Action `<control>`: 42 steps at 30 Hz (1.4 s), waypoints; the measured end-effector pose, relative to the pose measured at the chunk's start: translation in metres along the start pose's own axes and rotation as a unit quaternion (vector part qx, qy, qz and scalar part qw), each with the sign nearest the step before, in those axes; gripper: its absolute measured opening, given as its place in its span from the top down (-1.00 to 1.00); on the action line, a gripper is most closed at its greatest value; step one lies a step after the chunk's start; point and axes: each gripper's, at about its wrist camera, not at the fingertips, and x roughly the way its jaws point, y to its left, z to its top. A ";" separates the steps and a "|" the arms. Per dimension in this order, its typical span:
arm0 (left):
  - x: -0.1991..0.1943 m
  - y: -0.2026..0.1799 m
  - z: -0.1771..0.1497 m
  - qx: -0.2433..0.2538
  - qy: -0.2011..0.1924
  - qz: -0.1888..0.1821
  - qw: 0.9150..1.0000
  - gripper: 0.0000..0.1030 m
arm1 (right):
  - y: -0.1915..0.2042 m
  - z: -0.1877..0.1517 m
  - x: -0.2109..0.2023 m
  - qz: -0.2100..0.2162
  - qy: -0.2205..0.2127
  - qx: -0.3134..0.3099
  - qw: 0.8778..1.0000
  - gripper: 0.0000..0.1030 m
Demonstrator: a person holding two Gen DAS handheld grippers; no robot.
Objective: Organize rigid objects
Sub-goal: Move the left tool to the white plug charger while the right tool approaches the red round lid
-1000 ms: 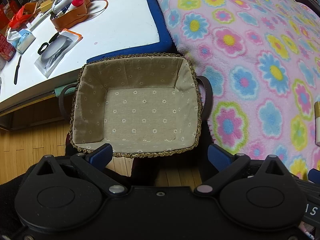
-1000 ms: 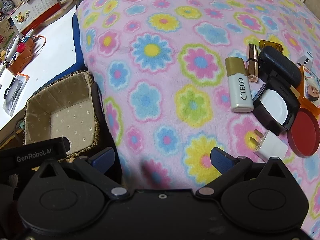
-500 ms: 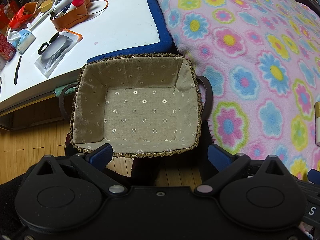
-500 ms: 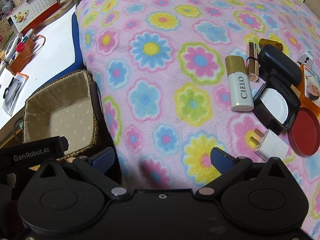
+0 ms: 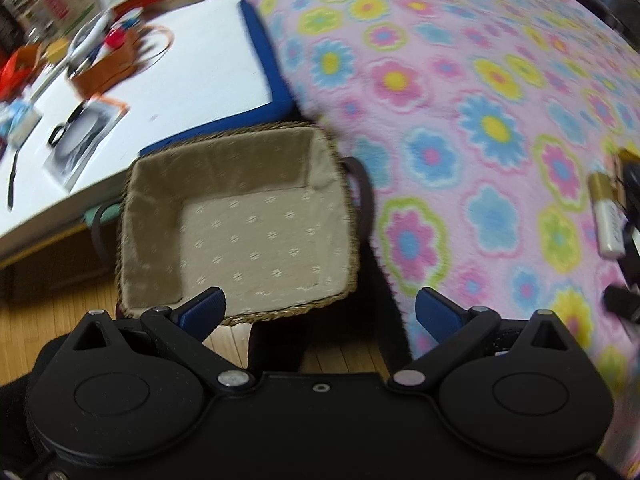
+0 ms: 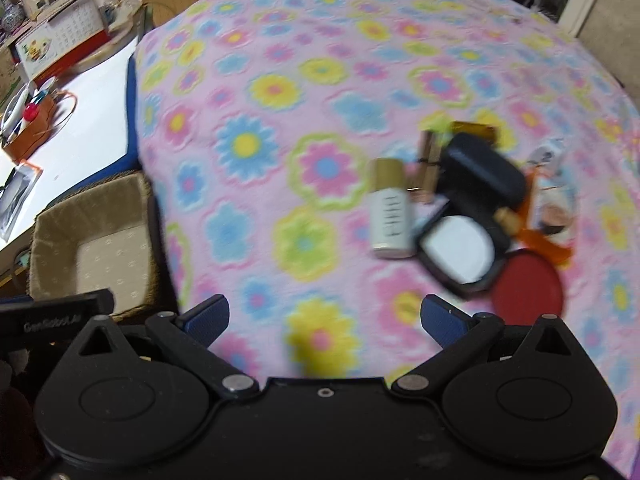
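Flowered pink blanket covers wide surface, blue cushion edge along its left side. White table left of blanket, cluttered at far end. Wooden floor below table. Both views motion-blurred; soft indoor light.

Home room indicated: bed covered by floral fleece blanket, cluttered white table, wooden floor, cosmetics scattered on blanket.
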 end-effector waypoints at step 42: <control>-0.031 -0.130 -0.033 0.232 -0.037 -0.126 0.964 -0.81 | -0.160 -0.006 0.046 -0.003 0.052 0.109 0.993 -0.56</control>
